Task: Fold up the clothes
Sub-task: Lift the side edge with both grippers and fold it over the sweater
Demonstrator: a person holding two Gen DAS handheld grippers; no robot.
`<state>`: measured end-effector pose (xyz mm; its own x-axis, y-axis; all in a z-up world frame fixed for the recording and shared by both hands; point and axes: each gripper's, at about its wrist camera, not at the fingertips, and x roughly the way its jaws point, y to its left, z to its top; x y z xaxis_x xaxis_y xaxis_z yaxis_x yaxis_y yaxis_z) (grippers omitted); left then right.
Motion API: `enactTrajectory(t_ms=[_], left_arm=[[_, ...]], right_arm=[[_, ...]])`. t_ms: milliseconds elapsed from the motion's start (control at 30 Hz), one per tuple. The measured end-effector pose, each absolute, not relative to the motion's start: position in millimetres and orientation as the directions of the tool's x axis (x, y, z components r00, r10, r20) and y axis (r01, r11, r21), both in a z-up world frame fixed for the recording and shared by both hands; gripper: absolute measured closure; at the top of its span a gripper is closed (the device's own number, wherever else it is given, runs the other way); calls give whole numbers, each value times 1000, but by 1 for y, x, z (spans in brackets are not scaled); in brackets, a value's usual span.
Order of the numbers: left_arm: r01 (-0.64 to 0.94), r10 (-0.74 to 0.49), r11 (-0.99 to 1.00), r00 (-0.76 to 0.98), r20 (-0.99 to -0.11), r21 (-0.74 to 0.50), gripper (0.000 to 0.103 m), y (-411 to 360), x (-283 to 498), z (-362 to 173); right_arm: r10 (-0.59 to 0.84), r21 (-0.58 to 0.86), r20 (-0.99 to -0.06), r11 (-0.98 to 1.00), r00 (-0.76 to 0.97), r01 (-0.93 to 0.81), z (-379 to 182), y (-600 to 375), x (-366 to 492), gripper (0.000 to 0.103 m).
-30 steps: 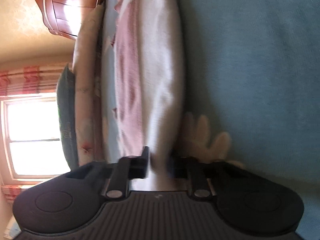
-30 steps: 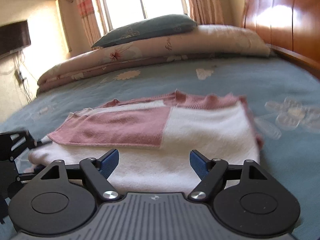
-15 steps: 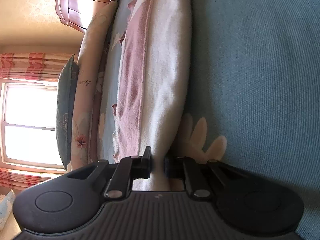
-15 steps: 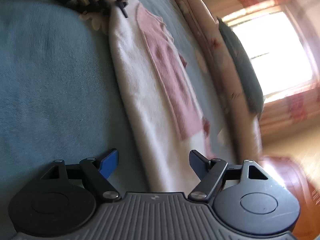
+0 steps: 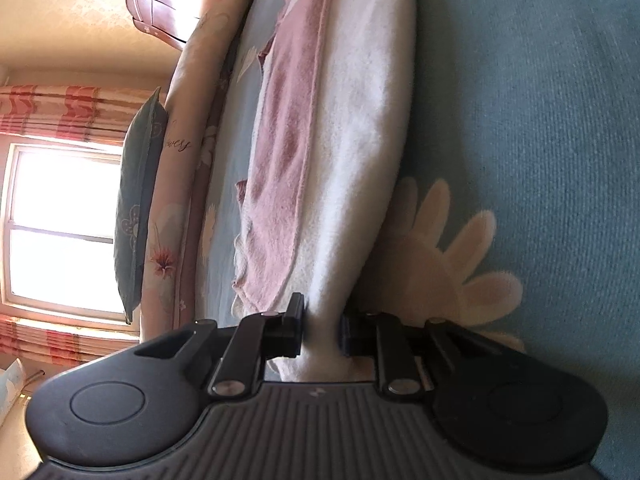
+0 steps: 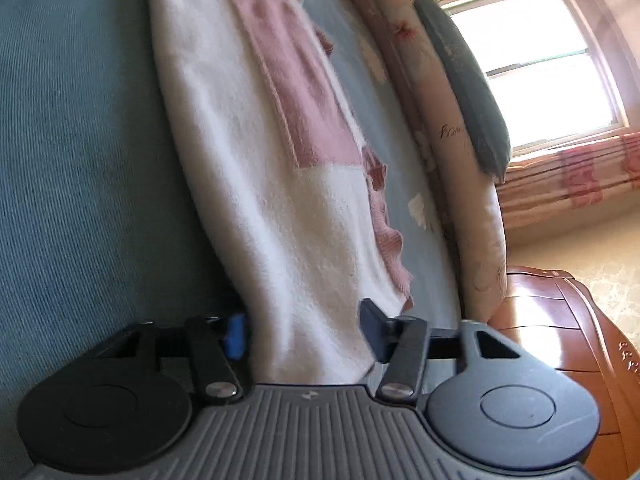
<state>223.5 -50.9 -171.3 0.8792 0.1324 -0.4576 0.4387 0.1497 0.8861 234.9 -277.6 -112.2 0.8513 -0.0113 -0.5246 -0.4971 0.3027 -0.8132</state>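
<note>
Fuzzy white-pink sweater point(image 5: 344, 152) between both tongs: left tongs point(image 5: 322, 330) opening, apparently still pinching; right tongs point(image 6: 302, 330) closing, unclenched.

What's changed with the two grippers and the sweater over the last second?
The right gripper has rolled onto its side and come down over the near edge of the folded sweater; its jaws are closing with the white edge between them. The left gripper, which was clamped on the sweater's other end, is now opening with the cloth still between its fingers. The sweater stays folded on the blue bedspread.
</note>
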Motion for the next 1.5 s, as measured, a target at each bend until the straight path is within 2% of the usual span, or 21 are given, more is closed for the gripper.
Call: enactTrajectory(t_ms=[167,233,300,400,1000,1500], left_arm=[[435,139,164,878,-458,885,83,-52,226,-174],[442,137,176,874,-467,880,87,-51,224,-172],[439,135,166,877,-461,883,92,-52,219,-172],[437,130,171,879,-460,883,94,-52,221,-172],[419,68,134,900,-431,898,97,-53,200,-121],[522,45,109,847,-529,846,96,-36,96,-106]], right_arm=[[30,-828,-492,291,870,-479,-120,-261,240,49],[45,-789,-534,332,844,-517,-115,-261,249,69],[61,-749,-572,367,818,-551,-111,-263,254,81],[72,-724,-593,388,802,-570,-106,-264,254,86],[94,-672,-620,449,779,-589,-63,-271,232,92],[151,-542,-752,415,642,-731,-26,-263,118,92]])
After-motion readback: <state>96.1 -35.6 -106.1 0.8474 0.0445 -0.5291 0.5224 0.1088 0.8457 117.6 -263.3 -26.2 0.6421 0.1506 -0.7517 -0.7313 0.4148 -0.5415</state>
